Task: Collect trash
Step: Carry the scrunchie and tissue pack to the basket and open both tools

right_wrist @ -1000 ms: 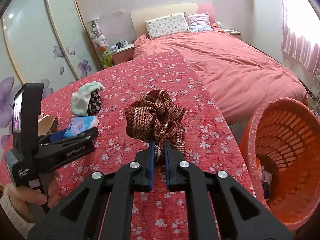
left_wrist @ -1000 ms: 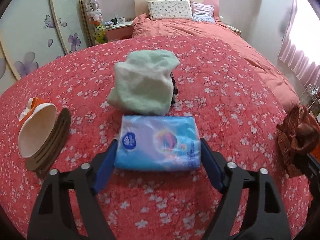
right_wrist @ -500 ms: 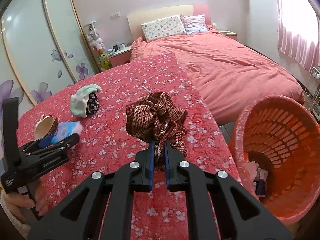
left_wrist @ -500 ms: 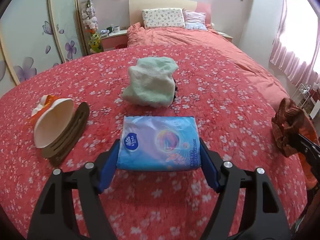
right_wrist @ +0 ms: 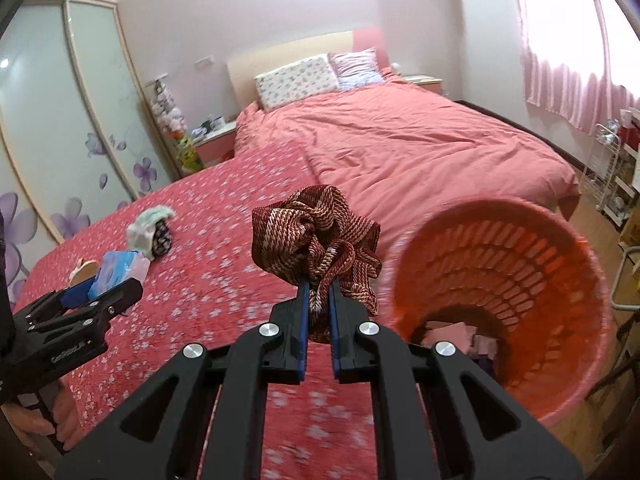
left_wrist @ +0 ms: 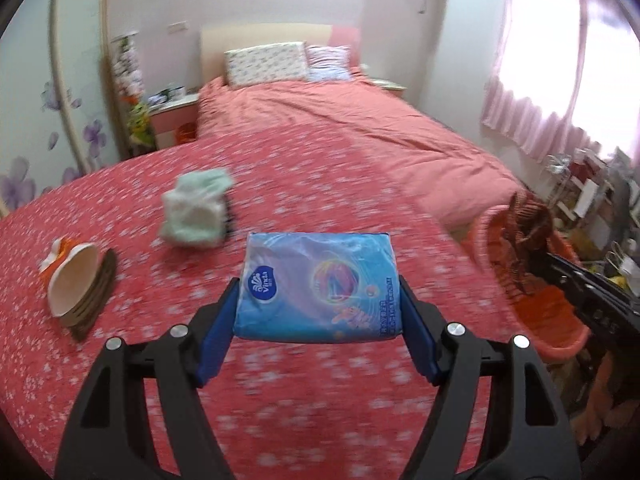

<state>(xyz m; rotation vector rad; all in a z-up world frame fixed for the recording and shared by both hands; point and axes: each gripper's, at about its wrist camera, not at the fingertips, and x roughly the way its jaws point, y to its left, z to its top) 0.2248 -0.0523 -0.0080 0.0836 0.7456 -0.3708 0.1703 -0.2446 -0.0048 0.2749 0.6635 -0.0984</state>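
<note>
- The blue tissue pack (left_wrist: pixel 318 286) sits crosswise between the blue pads of the left tongs (left_wrist: pixel 318 312), clamped at both short ends and lifted clear of the red flowered surface (left_wrist: pixel 280 400).
- The maroon striped cloth (right_wrist: pixel 316 240) bunches above the right tongs (right_wrist: pixel 318 312), whose jaws are clenched almost together on its lower fold.
- The orange basket (right_wrist: pixel 560 248) stands just off the surface's right edge, tilted toward the right wrist camera, with a few scraps visible at its bottom; the cloth hangs near its rim, not yet over the opening.
- Step in hand, as I judge it: carrying 2 picked-up items to the basket, right tongs leading.
- Next move calls for bringing the cloth over the mouth and letting go, then swinging the pack across; the left tongs have further to travel.
- Left behind on the surface: a pale green cloth bundle (left_wrist: pixel 198 208) with something dark under it, and a cream shell-like piece on a brown ribbed thing (left_wrist: pixel 78 284) near the left edge.
- A pink-covered bed (right_wrist: pixel 420 148) lies beyond.
</note>
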